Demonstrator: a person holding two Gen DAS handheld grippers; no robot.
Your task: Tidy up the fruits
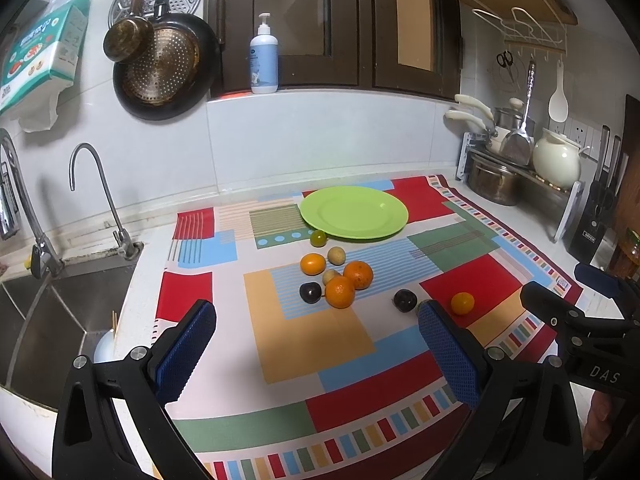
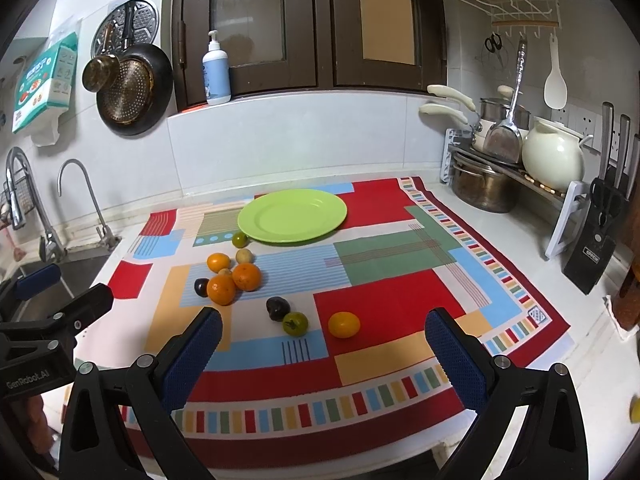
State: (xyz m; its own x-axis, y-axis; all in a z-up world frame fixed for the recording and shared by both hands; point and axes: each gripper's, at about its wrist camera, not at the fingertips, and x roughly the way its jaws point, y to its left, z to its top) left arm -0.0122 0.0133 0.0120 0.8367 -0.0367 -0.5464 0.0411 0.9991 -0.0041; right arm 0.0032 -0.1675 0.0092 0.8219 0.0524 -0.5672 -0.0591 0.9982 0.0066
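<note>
At the bottom of each wrist view, the left gripper and right gripper hang spread wide, grasping nothing. Mid-frame, the fruits lie scattered on the patterned cloth. Beyond them sits the bare green plate.

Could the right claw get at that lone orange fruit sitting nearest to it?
Probably yes: the right claw is open, and the lone orange fruit lies straight ahead on the cloth, apart from its neighbours, nothing between.

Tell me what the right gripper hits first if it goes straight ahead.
Probably the green fruit beside the dark fruit; both lie midline ahead of the open right gripper. Depth is uncertain; the yellow fruit sits slightly right.
</note>
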